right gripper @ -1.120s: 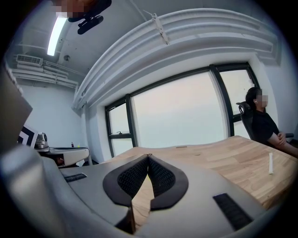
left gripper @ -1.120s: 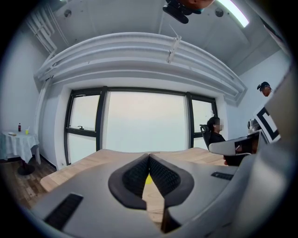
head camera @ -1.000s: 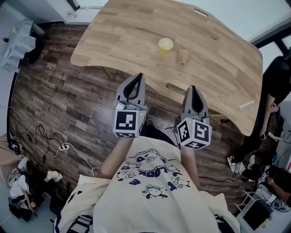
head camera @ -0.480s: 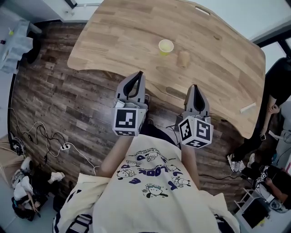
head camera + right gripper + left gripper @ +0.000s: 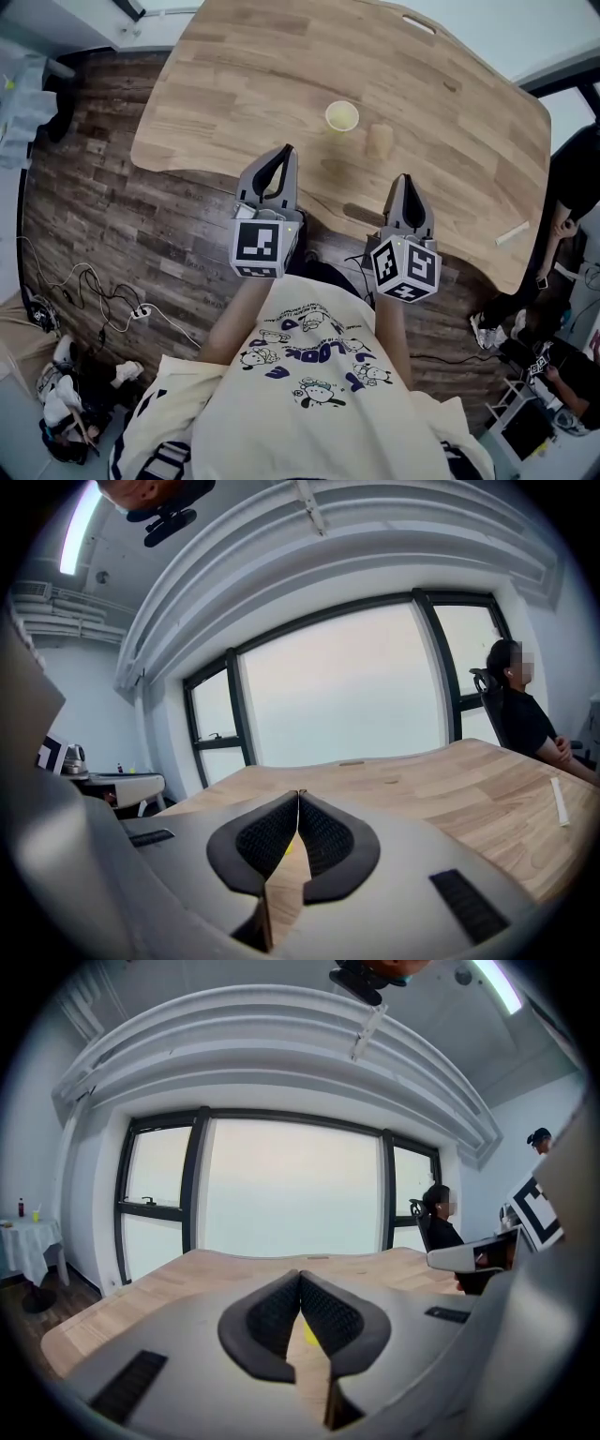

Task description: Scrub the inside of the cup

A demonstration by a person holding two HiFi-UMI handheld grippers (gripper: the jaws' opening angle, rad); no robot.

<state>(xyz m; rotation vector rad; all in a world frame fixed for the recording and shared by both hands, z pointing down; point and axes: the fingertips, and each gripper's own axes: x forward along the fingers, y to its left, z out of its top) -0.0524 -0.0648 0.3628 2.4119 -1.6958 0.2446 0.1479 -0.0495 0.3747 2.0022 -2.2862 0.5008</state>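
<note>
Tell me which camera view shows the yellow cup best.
The head view: the yellow cup stands whole and upright on the wooden table, its open mouth visible. Each gripper view shows only a yellow sliver of it behind the closed jaws.

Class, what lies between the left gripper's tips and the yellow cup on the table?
Nothing: in the head view, only bare wooden table separates the shut left gripper from the yellow cup.
</note>
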